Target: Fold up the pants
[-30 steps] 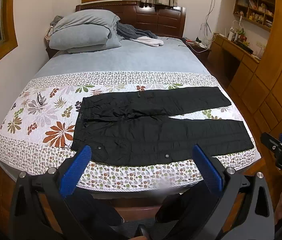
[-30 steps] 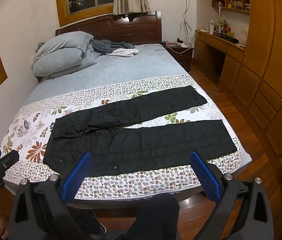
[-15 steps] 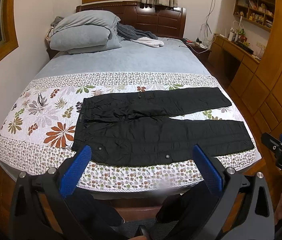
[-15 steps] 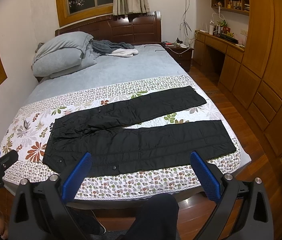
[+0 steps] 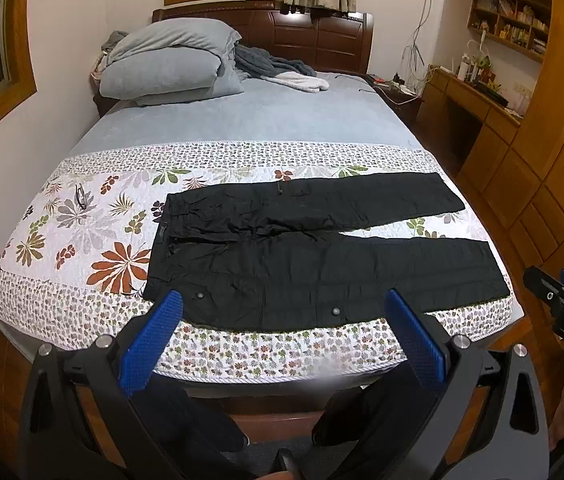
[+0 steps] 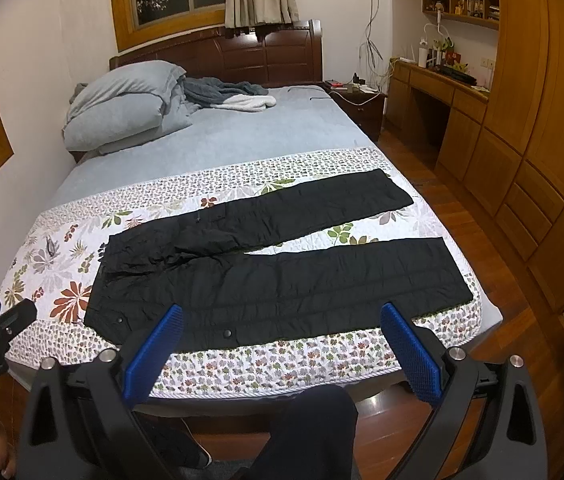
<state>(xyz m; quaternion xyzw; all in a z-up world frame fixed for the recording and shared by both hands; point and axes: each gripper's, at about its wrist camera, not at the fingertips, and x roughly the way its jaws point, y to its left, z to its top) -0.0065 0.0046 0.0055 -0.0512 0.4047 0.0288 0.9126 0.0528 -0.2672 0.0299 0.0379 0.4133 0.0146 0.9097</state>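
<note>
The black pants (image 5: 322,256) lie flat across the floral quilt (image 5: 81,240) at the bed's foot, legs splayed apart, ready for folding. Left gripper (image 5: 282,332) and right gripper (image 6: 279,340) hover short of the quilt's near edge, fingers wide apart, holding nothing.

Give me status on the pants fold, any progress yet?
Done: the black pants lie spread flat on the floral quilt, waist to the left, both legs apart and unfolded. In hand: nothing; the left gripper and right gripper are both open, short of the bed's near edge. Left: every fold, starting with laying one leg over the other.
</note>
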